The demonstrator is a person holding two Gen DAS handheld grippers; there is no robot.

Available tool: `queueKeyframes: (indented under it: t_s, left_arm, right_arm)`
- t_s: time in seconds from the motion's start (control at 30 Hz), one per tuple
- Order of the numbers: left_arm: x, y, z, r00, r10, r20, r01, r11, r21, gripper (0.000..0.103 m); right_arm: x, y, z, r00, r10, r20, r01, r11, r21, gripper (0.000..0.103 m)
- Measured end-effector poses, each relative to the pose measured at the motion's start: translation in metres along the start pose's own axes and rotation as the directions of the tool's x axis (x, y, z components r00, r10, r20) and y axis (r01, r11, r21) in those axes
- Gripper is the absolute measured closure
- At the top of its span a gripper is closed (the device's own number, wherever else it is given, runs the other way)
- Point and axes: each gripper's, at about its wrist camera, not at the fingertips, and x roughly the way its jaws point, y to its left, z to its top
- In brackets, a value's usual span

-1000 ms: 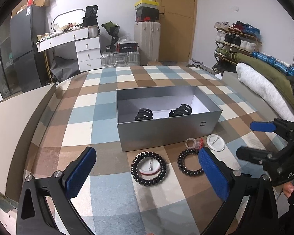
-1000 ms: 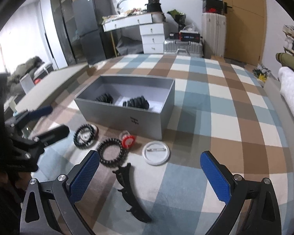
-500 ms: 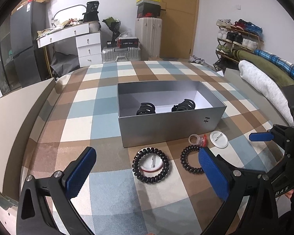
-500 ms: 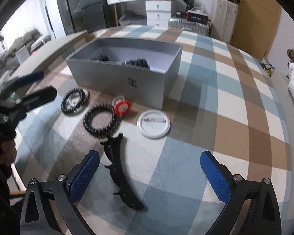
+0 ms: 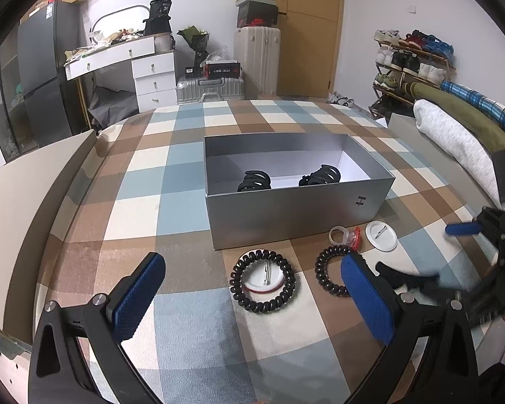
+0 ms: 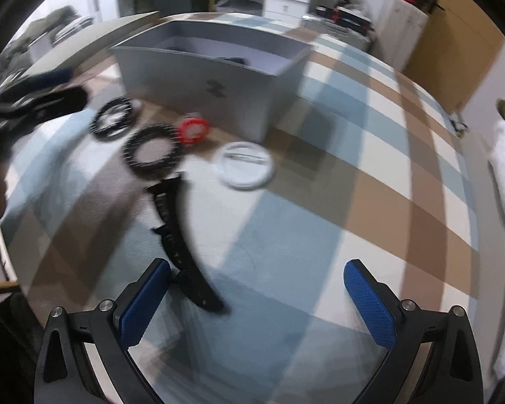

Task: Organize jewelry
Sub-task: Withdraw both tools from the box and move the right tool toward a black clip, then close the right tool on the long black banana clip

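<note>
A grey open box (image 5: 296,207) (image 6: 219,84) sits on the checked cloth and holds two black claw clips (image 5: 254,181) (image 5: 321,175). In front of it lie a black coil bracelet around a white badge (image 5: 262,281) (image 6: 112,119), a second black coil ring (image 5: 330,271) (image 6: 151,151), a small red ring (image 5: 348,235) (image 6: 192,129), a white round badge (image 5: 382,235) (image 6: 244,165) and a long black hair clip (image 6: 181,239) (image 5: 404,277). My left gripper (image 5: 252,299) is open and empty, short of the bracelet. My right gripper (image 6: 252,303) is open and empty, low over the black clip's near end.
A beige board (image 5: 23,202) edges the cloth on the left. A white and green bedding roll (image 5: 454,141) lies on the right. A desk, a suitcase and a shoe rack stand at the back.
My right gripper has dropped and moved forward towards the long black clip, with the view blurred. The left gripper has barely moved.
</note>
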Motion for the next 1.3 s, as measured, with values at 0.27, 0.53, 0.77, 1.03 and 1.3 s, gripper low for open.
queueKeyframes:
  t_s: [0.27,0.53,0.77,1.03,1.3]
  left_arm:
    - [0.002,0.001,-0.001,1.000,0.002,-0.007,-0.002,1.000,0.001,0.001]
    - [0.003,-0.002,-0.002,1.000,0.001,-0.014,0.000,1.000,0.005,0.001]
    - [0.004,0.000,-0.002,1.000,0.003,-0.016,-0.003,1.000,0.001,0.001]
    - [0.004,0.001,-0.002,1.000,0.004,-0.021,-0.004,1.000,-0.005,0.001]
    - [0.005,0.002,-0.003,1.000,0.002,-0.030,-0.002,1.000,-0.012,0.001]
  right_arm:
    - [-0.004,-0.040,0.005,0.998,0.002,0.060,-0.014,0.982,0.189,0.000]
    - [-0.007,-0.014,0.010,0.988,0.126,0.086,-0.137,0.980,0.142,0.000]
    - [0.001,0.001,0.012,0.989,0.133,0.063,-0.140,0.981,0.131,0.000]
    - [0.008,0.015,0.017,0.993,0.100,0.058,-0.108,0.984,0.141,0.000]
    - [0.008,0.014,0.018,0.996,0.056,0.066,-0.065,0.987,0.149,0.013]
